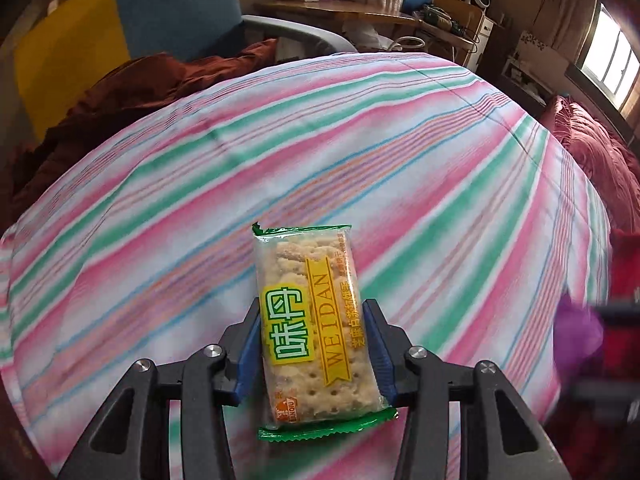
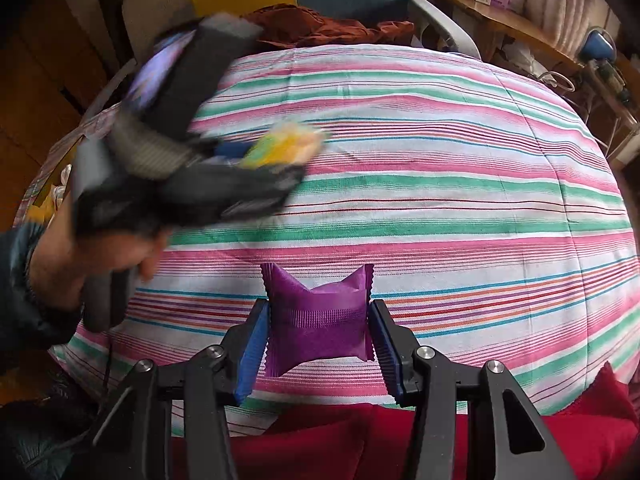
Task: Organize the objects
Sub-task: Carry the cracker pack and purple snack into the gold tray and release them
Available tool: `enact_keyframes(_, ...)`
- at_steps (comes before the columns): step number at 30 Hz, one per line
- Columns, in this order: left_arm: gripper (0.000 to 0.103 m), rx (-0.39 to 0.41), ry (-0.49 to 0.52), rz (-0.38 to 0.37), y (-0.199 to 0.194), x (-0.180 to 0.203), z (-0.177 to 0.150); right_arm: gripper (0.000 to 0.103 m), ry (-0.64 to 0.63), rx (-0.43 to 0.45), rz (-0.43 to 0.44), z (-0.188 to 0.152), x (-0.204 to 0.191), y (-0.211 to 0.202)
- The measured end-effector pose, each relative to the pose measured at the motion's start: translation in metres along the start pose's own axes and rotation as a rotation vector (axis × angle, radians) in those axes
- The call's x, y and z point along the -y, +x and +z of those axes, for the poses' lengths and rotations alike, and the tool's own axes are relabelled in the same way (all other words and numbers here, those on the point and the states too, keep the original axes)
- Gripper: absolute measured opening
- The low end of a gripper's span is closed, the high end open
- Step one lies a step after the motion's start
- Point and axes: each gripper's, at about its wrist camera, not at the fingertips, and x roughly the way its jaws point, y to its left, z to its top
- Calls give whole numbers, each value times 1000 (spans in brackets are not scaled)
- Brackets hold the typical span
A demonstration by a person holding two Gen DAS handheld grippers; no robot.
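Clamping a cracker packet (image 1: 310, 328) between their blue pads, the left tongs (image 1: 311, 350) hold it by its two long edges. The packet's long axis runs straight out along the line of the fingers: its green crimped end with a torn corner points away from the tongs, the other green end sits back between the black arms. Its printed face, with a yellow label and a yellow ribbon band, is turned up toward the camera. The packet hangs above the striped bedsheet (image 1: 400, 152).

The right tongs (image 2: 318, 336) grip a purple sachet (image 2: 318, 320) by its two serrated ends, so its long axis lies crosswise, from one pad to the other. The squeeze buckles it: all four corners flare outward and the middle puckers. It is held over the near edge of the sheet, with a red quilt (image 2: 304, 440) below the fingers.

From the right wrist view, the left tongs appear blurred, up and to the left, pointing steeply down toward the bed, the person's hand (image 2: 96, 256) wrapped round the handle and a dark sleeve (image 2: 16, 288) behind.
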Motion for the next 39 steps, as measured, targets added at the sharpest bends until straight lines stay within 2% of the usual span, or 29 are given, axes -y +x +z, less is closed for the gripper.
enact_keyframes(11,47,46,-123,60,-63,-29,-90,50,-10,10,-65,3,-1,-1)
enact_keyframes(15,47,57,-142,60,-76,-41,-101,50,-29,21,-104,1,-4,-3)
enact_keyframes(25,47,202,-151,101,-146,-53,-117,50,-25,-28,-183,3,-10,4)
enact_keyframes(30,47,247,-170,120,-172,-64,-132,50,-42,-46,-215,3,-15,7)
enact_keyframes(35,47,265,-210,133,-185,-77,-142,50,-44,-39,-205,4,-24,4)
enact_keyframes(39,47,275,-243,139,-192,-88,-152,50,-81,-27,-180,10,-50,4)
